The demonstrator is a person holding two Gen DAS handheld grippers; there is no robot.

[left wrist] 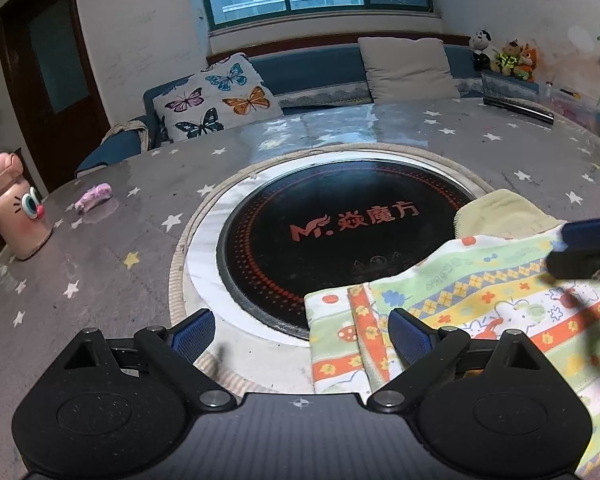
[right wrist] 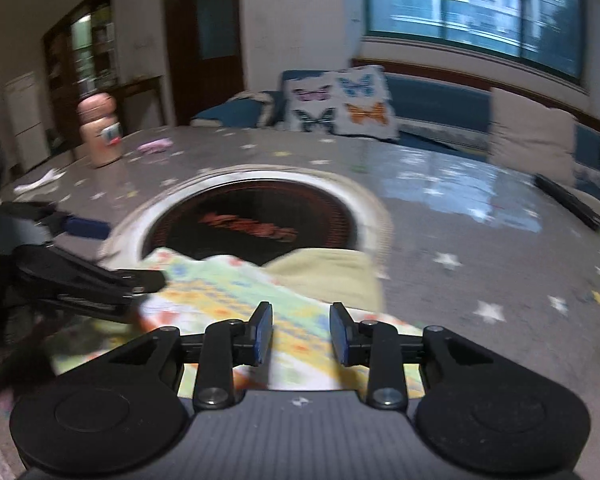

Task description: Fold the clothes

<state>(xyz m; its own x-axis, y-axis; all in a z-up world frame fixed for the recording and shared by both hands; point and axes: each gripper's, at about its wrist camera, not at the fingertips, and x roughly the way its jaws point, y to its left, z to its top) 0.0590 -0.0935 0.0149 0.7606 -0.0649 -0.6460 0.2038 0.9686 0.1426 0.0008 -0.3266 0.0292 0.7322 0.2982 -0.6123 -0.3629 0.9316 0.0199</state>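
Note:
A patterned child's garment [left wrist: 480, 300] with green, orange and yellow bands and a pale yellow part [left wrist: 500, 212] lies on the round table, partly over the black cooktop. My left gripper [left wrist: 302, 336] is open just above its left edge, with nothing between the pads. In the right wrist view the garment [right wrist: 236, 292] lies under my right gripper [right wrist: 300, 334], which is open above the cloth. The left gripper shows there at the left [right wrist: 116, 252]. The right gripper's fingers [left wrist: 584, 236] show at the right edge of the left wrist view.
A black round cooktop [left wrist: 332, 236] is set in the middle of the grey star-print table [left wrist: 112, 264]. A pink bottle [left wrist: 16, 212] and a small pink item [left wrist: 94, 196] stand at the left. A dark bar [left wrist: 518, 110] lies at the far right. A blue sofa with cushions [left wrist: 220, 100] is behind.

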